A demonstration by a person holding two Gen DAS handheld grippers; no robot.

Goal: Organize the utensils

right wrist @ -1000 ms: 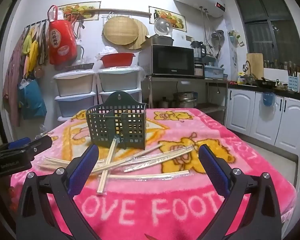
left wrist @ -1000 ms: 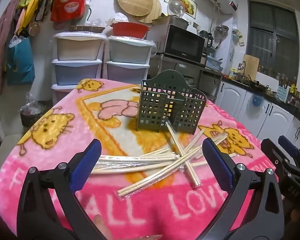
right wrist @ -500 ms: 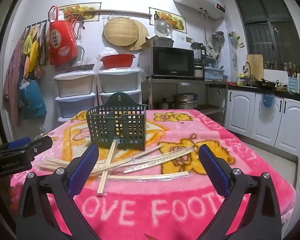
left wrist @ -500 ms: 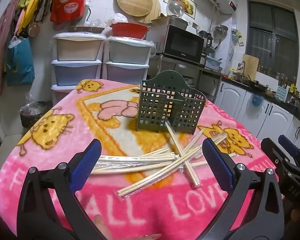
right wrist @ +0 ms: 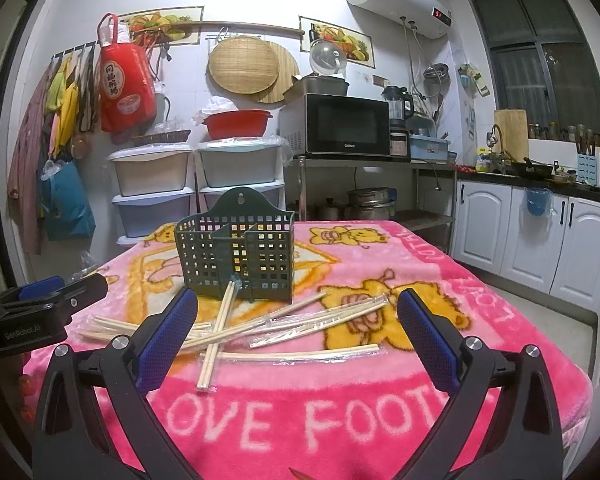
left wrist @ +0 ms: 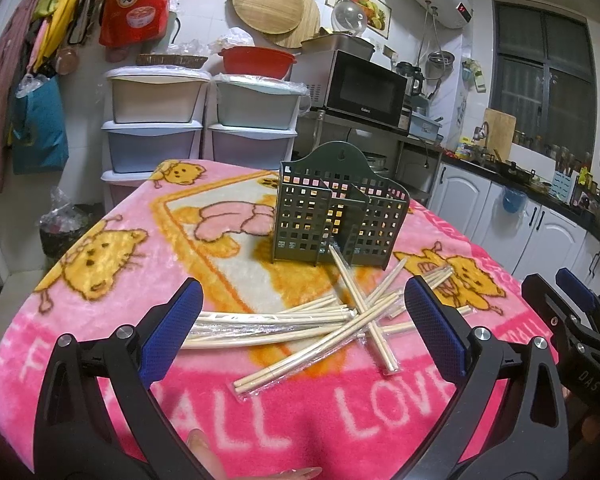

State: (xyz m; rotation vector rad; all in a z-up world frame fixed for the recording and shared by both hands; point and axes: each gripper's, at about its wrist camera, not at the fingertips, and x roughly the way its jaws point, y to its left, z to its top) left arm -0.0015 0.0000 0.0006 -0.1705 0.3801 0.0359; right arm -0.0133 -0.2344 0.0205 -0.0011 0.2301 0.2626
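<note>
A dark green perforated utensil holder [left wrist: 340, 220] stands upright on the pink blanket-covered table [left wrist: 100, 264]; it also shows in the right wrist view [right wrist: 236, 256]. Several pairs of wooden chopsticks in clear wrappers [left wrist: 324, 328] lie scattered in front of it, also in the right wrist view [right wrist: 268, 328]. One pair leans against the holder's base [right wrist: 226, 308]. My left gripper [left wrist: 304, 332] is open and empty, near the chopstick pile. My right gripper [right wrist: 296, 332] is open and empty, near the pile on its other side.
Stacked plastic drawers [left wrist: 152, 128] stand behind the table. A microwave [right wrist: 340, 128] sits on a metal shelf. White cabinets [right wrist: 540, 236] and a counter run along the right wall. The right gripper shows at the left wrist view's right edge [left wrist: 572, 320].
</note>
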